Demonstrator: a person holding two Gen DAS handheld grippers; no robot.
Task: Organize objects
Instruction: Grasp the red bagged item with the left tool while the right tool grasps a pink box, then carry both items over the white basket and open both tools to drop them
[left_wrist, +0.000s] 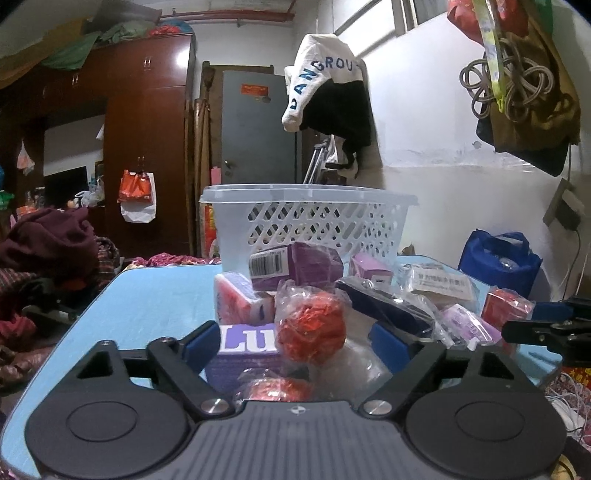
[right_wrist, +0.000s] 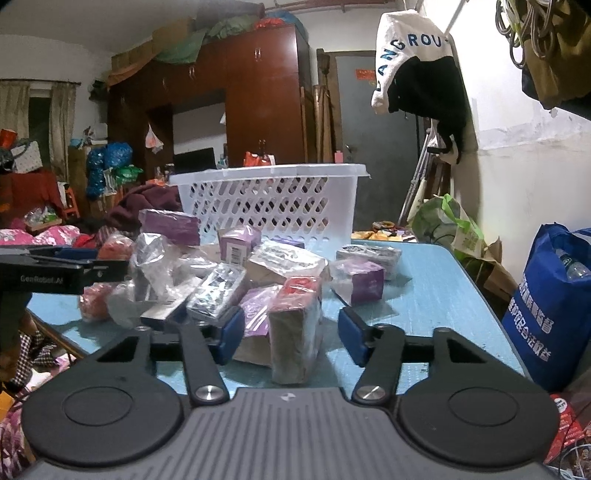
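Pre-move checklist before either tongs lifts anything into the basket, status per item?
1. Left tongs straddle a target: ok, the bagged red ball sits between the pads.
2. Left pads pressing the ball: not ok, gaps show on both sides.
3. Right tongs straddle a target: ok, the wrapped brown box stands between the pads.
4. Right pads touching the box: not ok, a gap shows on the right side.
5. White basket upright on the blue table: ok.
6. Room inside the basket: cannot tell.
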